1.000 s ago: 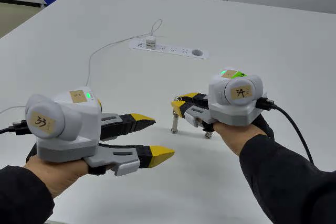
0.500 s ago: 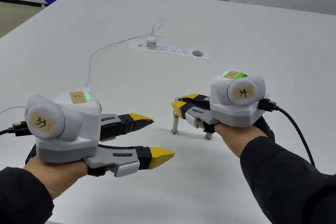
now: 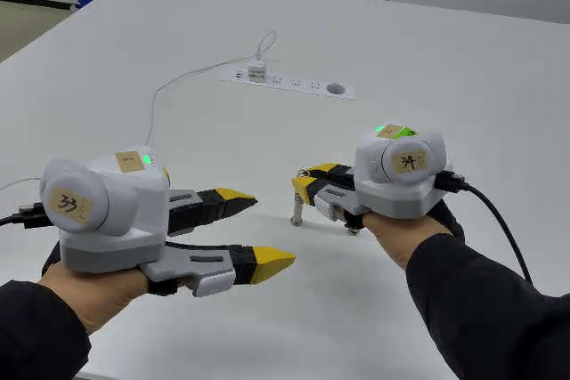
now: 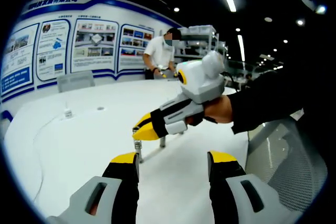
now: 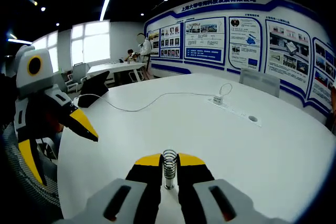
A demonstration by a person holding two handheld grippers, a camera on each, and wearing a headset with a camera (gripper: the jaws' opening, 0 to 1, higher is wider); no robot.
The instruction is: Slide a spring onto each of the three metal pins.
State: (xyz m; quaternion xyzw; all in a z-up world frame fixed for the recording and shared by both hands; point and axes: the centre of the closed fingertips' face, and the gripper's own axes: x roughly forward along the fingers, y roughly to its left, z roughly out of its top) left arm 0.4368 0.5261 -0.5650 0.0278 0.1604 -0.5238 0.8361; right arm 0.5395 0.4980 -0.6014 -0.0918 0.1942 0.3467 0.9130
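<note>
Right gripper (image 3: pixel 310 178) clamps a spring (image 5: pixel 169 165) above the pin (image 3: pixel 297 211); left gripper (image 3: pixel 268 229) stands wide. Misalignment may topple the pin.

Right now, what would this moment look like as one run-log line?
right gripper: shut on spring | spring: just above upright pin | left gripper: open, holding nothing, apart from pin

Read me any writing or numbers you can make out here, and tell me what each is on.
"33": left sticker, on the left gripper.
"34": right sticker, on the right gripper.
Wall posters: print too small to read.
</note>
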